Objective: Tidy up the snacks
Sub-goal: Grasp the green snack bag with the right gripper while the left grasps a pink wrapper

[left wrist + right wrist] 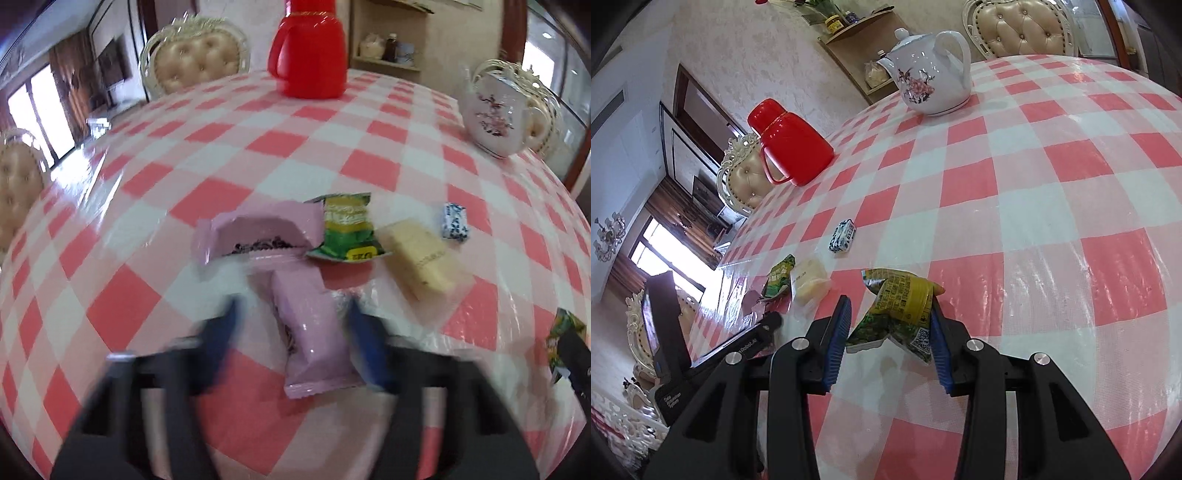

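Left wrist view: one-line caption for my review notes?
Left gripper straddles a pink snack packet on the checked tablecloth, other snacks beyond.

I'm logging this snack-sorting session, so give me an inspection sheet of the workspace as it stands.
Surface: table under a pink-and-white checked cloth, glossy.
Job's things: two pink packets, one between the left fingers, the other beyond it; green packet; pale yellow bar; small blue-and-white sweet; green-yellow packet in the right gripper.
Clutter: red flask; flowered white teapot.
Grippers: left gripper blurred, fingers either side of the pink packet, contact unclear; right gripper shut on the green-yellow packet.
Cables: nothing seen.
Surroundings: padded chairs, wall shelf with jars.
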Action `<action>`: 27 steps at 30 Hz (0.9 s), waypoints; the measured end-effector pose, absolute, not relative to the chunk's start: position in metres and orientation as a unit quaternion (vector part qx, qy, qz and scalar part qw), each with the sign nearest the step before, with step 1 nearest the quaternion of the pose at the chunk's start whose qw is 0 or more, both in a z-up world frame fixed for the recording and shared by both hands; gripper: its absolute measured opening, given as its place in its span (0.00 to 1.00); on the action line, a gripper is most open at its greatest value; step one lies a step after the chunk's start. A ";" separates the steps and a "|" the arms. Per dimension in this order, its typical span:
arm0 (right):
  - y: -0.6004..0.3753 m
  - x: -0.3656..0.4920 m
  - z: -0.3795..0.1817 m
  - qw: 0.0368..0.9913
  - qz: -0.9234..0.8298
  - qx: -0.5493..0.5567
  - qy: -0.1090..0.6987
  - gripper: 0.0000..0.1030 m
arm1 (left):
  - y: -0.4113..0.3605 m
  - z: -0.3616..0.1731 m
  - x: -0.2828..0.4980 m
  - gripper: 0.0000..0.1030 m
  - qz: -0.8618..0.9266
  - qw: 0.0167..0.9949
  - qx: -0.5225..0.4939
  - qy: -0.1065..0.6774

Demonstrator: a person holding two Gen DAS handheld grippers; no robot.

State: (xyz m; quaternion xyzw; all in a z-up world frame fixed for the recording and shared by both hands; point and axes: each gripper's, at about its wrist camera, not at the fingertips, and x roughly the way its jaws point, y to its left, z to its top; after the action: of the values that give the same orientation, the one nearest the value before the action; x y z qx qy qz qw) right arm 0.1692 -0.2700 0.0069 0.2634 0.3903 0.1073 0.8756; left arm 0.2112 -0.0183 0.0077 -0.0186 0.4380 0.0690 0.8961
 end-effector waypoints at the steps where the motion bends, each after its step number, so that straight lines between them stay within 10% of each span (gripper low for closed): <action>1: -0.268 0.169 0.008 0.878 0.108 0.257 0.389 0.40 | -0.020 0.008 0.210 0.24 0.069 0.897 -0.016 0.436; 27: -0.195 0.152 0.023 0.920 0.074 0.003 0.385 0.39 | -0.009 0.044 0.095 0.20 -0.020 0.924 -0.089 0.371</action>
State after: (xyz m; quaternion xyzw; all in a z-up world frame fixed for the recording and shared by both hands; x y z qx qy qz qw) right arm 0.1520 -0.1952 0.0229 0.0030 0.3854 0.0738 0.9198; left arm 0.0953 -0.0087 0.0444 -0.0888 0.3708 -0.0203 0.9242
